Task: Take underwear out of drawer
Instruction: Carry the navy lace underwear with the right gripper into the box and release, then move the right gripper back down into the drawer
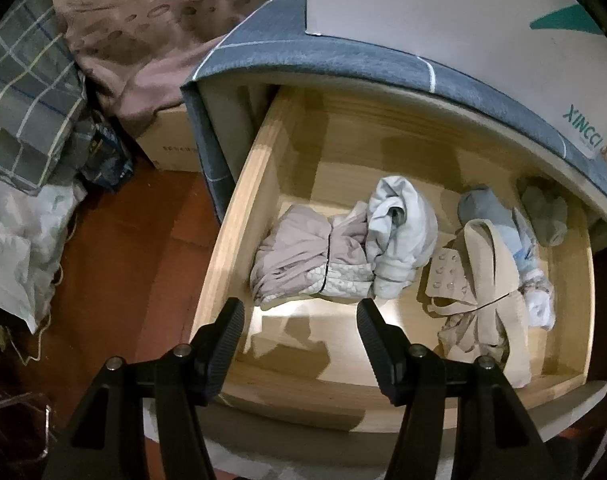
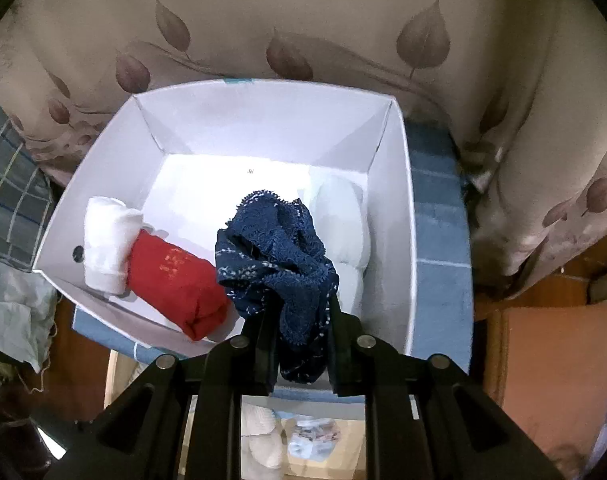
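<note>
In the left wrist view the wooden drawer (image 1: 239, 216) is pulled out. Inside lie a pale pink roll (image 1: 291, 264), a light blue bundle (image 1: 399, 228), a beige bra (image 1: 479, 280) and a grey-blue roll (image 1: 487, 208). My left gripper (image 1: 299, 320) hovers open above the drawer's front, nothing between its fingers. In the right wrist view my right gripper (image 2: 299, 316) is shut on navy lace underwear (image 2: 275, 248), which hangs over a white box (image 2: 399, 168). A red roll (image 2: 175, 280), a white roll (image 2: 105, 248) and a white bundle (image 2: 343, 232) lie in the box.
The white box (image 1: 423, 8) stands on the blue-checked cloth (image 1: 343, 56) covering the cabinet top. A leaf-print curtain (image 2: 303, 20) hangs behind. A cardboard carton (image 1: 167, 140) and plaid fabric (image 1: 27, 92) sit left of the cabinet on a red-brown floor (image 1: 135, 248).
</note>
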The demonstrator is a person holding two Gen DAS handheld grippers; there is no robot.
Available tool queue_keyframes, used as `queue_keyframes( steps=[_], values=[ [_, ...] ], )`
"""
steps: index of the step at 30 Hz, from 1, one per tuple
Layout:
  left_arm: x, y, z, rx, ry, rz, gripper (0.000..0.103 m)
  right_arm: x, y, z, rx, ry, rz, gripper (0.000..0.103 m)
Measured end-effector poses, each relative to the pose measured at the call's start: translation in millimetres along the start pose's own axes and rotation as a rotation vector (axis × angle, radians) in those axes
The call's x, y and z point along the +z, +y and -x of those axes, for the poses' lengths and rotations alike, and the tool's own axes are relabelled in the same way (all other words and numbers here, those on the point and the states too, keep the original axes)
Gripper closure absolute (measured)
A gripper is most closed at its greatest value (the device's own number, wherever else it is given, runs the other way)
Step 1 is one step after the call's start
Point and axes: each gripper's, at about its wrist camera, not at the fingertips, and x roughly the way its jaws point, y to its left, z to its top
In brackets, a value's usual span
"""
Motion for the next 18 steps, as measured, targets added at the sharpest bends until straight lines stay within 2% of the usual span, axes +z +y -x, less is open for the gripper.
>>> queue_keyframes(
  steps=[5, 9, 14, 18],
  values=[
    [0, 0, 0, -0.022, 0.003, 0.015, 0.043, -1, 2, -16, -0.013, 0.036, 0.007, 0.08],
    [0, 2, -1, -0.024, 0.002, 0.02, 0.043, -4, 2, -12, 0.0, 0.02, 0.002, 0.069],
    [1, 3, -2, -0.021, 0.011, 0.028, 0.043, -16, 3, 16, 0.014, -0.02, 0.034, 0.067],
    [2, 3, -2, -0.03, 0.015, 0.034, 0.043, -41, -1, 49, 0.041, -0.057, 0.058, 0.066]
  ],
)
